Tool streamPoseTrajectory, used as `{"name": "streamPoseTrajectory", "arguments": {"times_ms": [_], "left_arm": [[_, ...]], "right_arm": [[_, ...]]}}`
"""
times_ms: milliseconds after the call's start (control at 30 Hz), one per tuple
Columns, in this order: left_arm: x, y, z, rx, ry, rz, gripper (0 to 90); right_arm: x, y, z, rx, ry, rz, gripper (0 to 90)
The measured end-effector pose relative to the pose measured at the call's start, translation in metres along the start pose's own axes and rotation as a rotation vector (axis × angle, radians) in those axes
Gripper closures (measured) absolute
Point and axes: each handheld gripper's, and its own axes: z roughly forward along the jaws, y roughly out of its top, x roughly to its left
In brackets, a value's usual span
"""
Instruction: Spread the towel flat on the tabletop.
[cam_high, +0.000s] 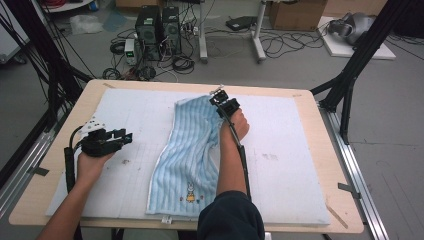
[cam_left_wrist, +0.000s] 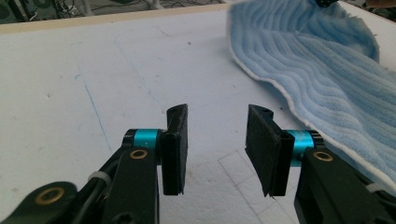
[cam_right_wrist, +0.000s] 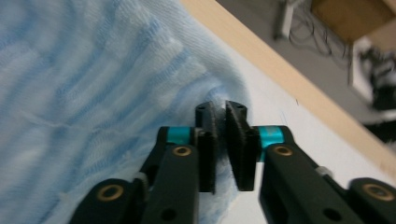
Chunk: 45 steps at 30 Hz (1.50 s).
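Note:
A light blue striped towel (cam_high: 185, 150) lies lengthwise on the white mat (cam_high: 285, 155), rumpled, with a small embroidered figure (cam_high: 190, 192) near its front edge. My right gripper (cam_high: 218, 97) is at the towel's far right corner. In the right gripper view its jaws (cam_right_wrist: 222, 126) stand nearly together with the towel's (cam_right_wrist: 93, 70) edge pinched between the pads. My left gripper (cam_high: 127, 136) hovers over bare mat left of the towel. It is open, with nothing between its pads (cam_left_wrist: 217, 140), and the towel's (cam_left_wrist: 327, 70) white-hemmed edge lies just to its right.
The mat covers most of a wooden table (cam_high: 95, 85). Beyond the table's far edge, computer towers (cam_high: 157, 30), cables and a cardboard box (cam_high: 295, 15) sit on the floor. Black frame posts (cam_high: 350, 75) stand at both back corners. Bare mat lies on both sides of the towel.

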Motion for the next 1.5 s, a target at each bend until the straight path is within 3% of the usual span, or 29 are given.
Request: {"name": "streamPoseTrajectory", "arguments": {"times_ms": [33, 100, 133, 167, 200, 233, 333, 400, 433, 500, 567, 600, 667, 733, 867, 933, 1033, 1167, 1400, 1500], "left_arm": [[0.000, 0.000, 0.001, 0.003, -0.002, 0.003, 59.0], [-0.001, -0.001, 0.002, 0.008, -0.006, 0.000, 59.0], [-0.001, -0.001, 0.002, 0.013, -0.010, 0.004, 58.9], [-0.002, -0.001, 0.003, 0.013, -0.013, 0.004, 58.7], [-0.003, 0.000, 0.003, 0.015, -0.018, 0.006, 58.7], [-0.004, 0.000, 0.003, 0.014, -0.019, 0.008, 58.4], [-0.006, 0.000, 0.004, 0.020, -0.020, 0.009, 58.2], [-0.006, -0.001, 0.005, 0.024, -0.021, 0.012, 58.0], [-0.006, -0.001, 0.005, 0.024, -0.021, 0.011, 58.0], [-0.006, -0.001, 0.005, 0.023, -0.020, 0.009, 58.0], [-0.007, -0.001, 0.006, 0.024, -0.020, 0.009, 58.1], [-0.007, -0.001, 0.006, 0.026, -0.022, 0.012, 58.1], [-0.007, -0.001, 0.006, 0.030, -0.025, 0.016, 58.1], [-0.008, -0.001, 0.007, 0.030, -0.026, 0.017, 58.3], [-0.008, -0.001, 0.008, 0.034, -0.026, 0.016, 58.4], [-0.008, -0.001, 0.008, 0.034, -0.028, 0.017, 58.4], [-0.008, -0.001, 0.008, 0.033, -0.028, 0.013, 58.3], [-0.010, -0.002, 0.011, 0.050, -0.039, 0.021, 57.8], [-0.017, -0.002, 0.018, 0.041, -0.064, 0.016, 48.7], [-0.019, 0.000, 0.020, 0.019, -0.100, -0.020, 46.4]], "right_arm": [[-0.004, -0.003, 0.000, -0.007, -0.001, 0.036, 68.0], [-0.008, -0.008, -0.004, -0.048, 0.028, 0.073, 63.6], [-0.011, -0.010, -0.006, -0.066, 0.049, 0.076, 61.6], [-0.014, -0.015, -0.011, -0.108, 0.095, 0.113, 56.7], [-0.014, -0.015, -0.011, -0.108, 0.095, 0.113, 56.7], [-0.017, -0.022, -0.018, -0.144, 0.155, 0.131, 54.9], [-0.018, -0.031, -0.025, -0.166, 0.176, 0.125, 52.5], [-0.020, -0.042, -0.032, -0.175, 0.220, 0.166, 48.6], [-0.020, -0.053, -0.034, -0.178, 0.336, 0.227, 44.6], [-0.013, -0.062, -0.034, -0.166, 0.420, 0.236, 45.3], [-0.005, -0.068, -0.031, -0.104, 0.400, 0.164, 60.3], [-0.005, -0.068, -0.031, -0.104, 0.400, 0.164, 60.3], [-0.004, -0.072, -0.023, -0.061, 0.403, 0.118, 83.4], [-0.007, -0.074, -0.018, -0.057, 0.351, 0.110, 85.5], [-0.024, -0.077, -0.012, -0.056, 0.159, 0.145, 84.6], [-0.034, -0.082, -0.009, -0.041, 0.059, 0.192, 77.7], [-0.040, -0.089, -0.007, -0.032, 0.076, 0.256, 61.9], [-0.039, -0.094, -0.019, -0.096, 0.144, 0.276, 49.6], [-0.035, -0.119, -0.050, -0.185, 0.260, 0.250, 43.3], [-0.031, -0.133, -0.063, -0.195, 0.293, 0.224, 40.4]]}}
